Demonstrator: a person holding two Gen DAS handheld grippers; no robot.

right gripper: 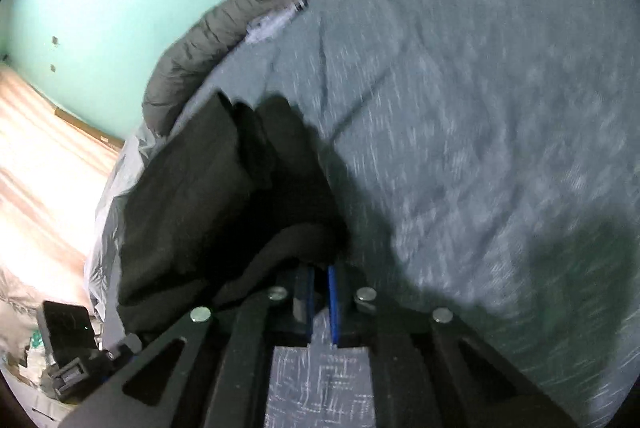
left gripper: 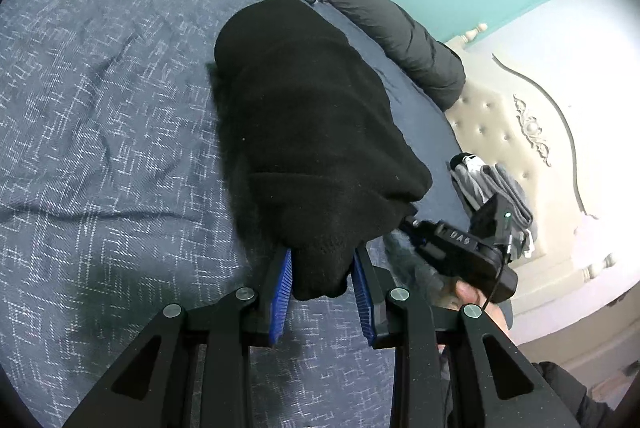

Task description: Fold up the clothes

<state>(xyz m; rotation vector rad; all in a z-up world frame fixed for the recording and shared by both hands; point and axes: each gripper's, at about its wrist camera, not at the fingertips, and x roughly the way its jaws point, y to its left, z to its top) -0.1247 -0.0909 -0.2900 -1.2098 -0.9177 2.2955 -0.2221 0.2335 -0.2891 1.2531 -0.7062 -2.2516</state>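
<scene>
My left gripper [left gripper: 322, 282] is clamped on the near end of the black fleece garment [left gripper: 312, 132], its blue pads pressing the cloth from both sides. The garment lies folded on the bed [left gripper: 100, 88]; its long axis runs straight away from the left gripper toward the rolled grey duvet [left gripper: 384, 16] along the far edge.

My right gripper [right gripper: 320, 302] has its jaws drawn nearly together at the garment's right near corner. The right wrist view is blurred; cloth lies at the fingertips, so I judge the jaws pinch its edge. Both grippers sit at the same near end, side by side.

Legible writing: "DAS" on the right gripper body [left gripper: 460, 234].
</scene>
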